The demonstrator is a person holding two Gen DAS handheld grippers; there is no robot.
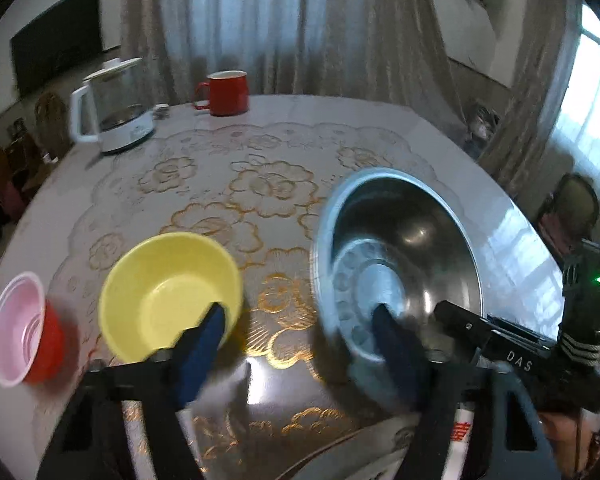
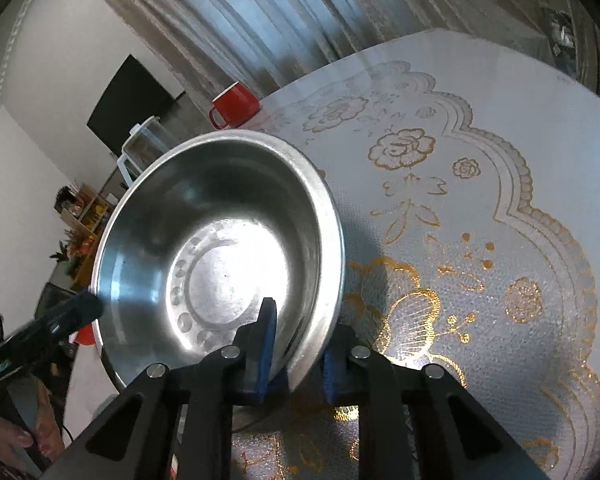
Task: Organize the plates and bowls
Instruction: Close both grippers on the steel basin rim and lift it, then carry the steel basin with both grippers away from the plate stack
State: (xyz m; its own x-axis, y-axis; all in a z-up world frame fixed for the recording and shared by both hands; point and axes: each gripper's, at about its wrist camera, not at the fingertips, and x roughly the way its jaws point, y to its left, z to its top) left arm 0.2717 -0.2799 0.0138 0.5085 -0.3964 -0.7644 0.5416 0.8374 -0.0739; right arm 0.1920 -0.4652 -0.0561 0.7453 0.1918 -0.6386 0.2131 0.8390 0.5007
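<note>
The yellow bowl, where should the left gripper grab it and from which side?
Pinch the yellow bowl by its thin rim at the near edge, coming down from above and in front with one finger inside and one outside. It sits upright and open on the table, and its wall flares too wide to span whole. The left gripper is open beside it.

Right gripper (image 2: pixel 296 344) angled down, jaws clamped. Left gripper (image 1: pixel 300 336) angled down, 2 fingers held apart, nothing gripped.
</note>
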